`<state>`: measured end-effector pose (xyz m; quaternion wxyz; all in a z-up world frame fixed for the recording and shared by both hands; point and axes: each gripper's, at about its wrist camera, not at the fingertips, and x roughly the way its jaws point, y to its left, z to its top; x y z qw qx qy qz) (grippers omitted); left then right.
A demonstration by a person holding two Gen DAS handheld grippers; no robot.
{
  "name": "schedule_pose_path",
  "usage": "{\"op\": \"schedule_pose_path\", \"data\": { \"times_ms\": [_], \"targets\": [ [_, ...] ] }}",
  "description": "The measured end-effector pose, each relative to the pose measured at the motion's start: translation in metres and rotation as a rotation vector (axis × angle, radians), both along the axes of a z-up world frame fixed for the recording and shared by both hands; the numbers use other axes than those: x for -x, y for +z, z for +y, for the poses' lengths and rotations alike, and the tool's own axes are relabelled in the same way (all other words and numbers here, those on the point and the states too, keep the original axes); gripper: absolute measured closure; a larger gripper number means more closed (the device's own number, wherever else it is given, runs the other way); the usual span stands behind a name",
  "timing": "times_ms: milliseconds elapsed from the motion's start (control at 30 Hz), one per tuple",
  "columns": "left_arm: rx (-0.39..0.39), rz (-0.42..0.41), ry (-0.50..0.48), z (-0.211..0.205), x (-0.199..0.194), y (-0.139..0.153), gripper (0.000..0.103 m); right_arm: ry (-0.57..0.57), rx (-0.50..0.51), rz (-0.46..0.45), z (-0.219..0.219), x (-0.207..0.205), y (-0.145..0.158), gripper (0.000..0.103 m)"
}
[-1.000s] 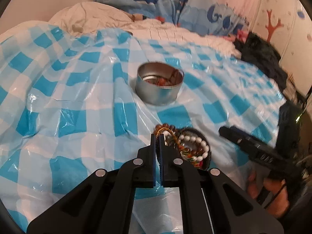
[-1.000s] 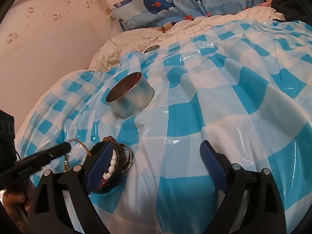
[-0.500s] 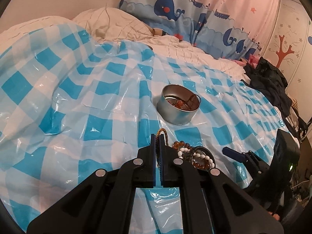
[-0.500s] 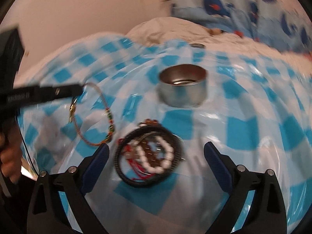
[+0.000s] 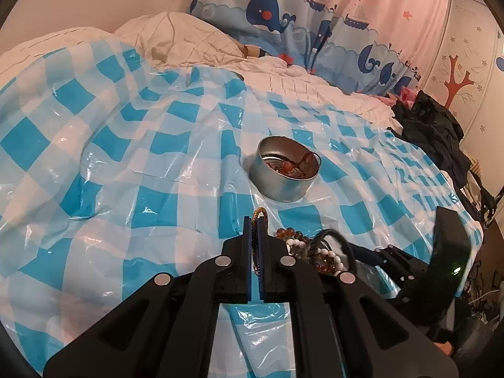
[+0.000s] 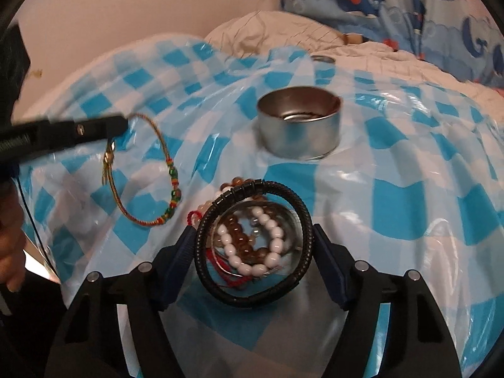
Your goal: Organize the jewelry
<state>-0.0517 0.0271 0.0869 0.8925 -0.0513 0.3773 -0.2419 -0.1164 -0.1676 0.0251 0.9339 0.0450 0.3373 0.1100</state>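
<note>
Thread bracelet (image 6: pixel 148 173) pinched in left gripper (image 5: pixel 255 220) jaws, right gripper (image 6: pixel 253 242) jaws wide around bracelet pile (image 6: pixel 252 245).

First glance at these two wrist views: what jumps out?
The thin gold cord bracelet with green beads, hanging off the sheet, pinched in the left gripper. Next, the pile of black braided, white and amber bead bracelets between the open right gripper's fingers. Behind them, the round silver tin sits on the blue-checked plastic sheet.
</note>
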Motion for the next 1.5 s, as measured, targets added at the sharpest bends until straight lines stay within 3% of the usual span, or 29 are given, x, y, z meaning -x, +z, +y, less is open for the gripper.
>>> {"op": "schedule_pose_path", "data": {
  "times_ms": [167, 367, 533, 1500],
  "targets": [
    [0.000, -0.002, -0.015, -0.009, 0.003, -0.001, 0.101, -0.081, -0.131, -0.060, -0.031, 0.018, 0.007, 0.032],
    [-0.003, -0.013, -0.039, -0.024, 0.008, 0.001, 0.101, -0.195, -0.286, -0.010, -0.066, 0.016, -0.014, 0.032],
    [0.007, -0.015, -0.065, -0.035, 0.010, 0.002, 0.101, -0.204, -0.242, -0.025, -0.061, 0.019, -0.013, 0.032],
    [-0.055, -0.007, -0.112, -0.070, 0.010, -0.009, 0.101, -0.202, -0.270, -0.024, -0.063, 0.021, -0.015, 0.031]
  ]
}}
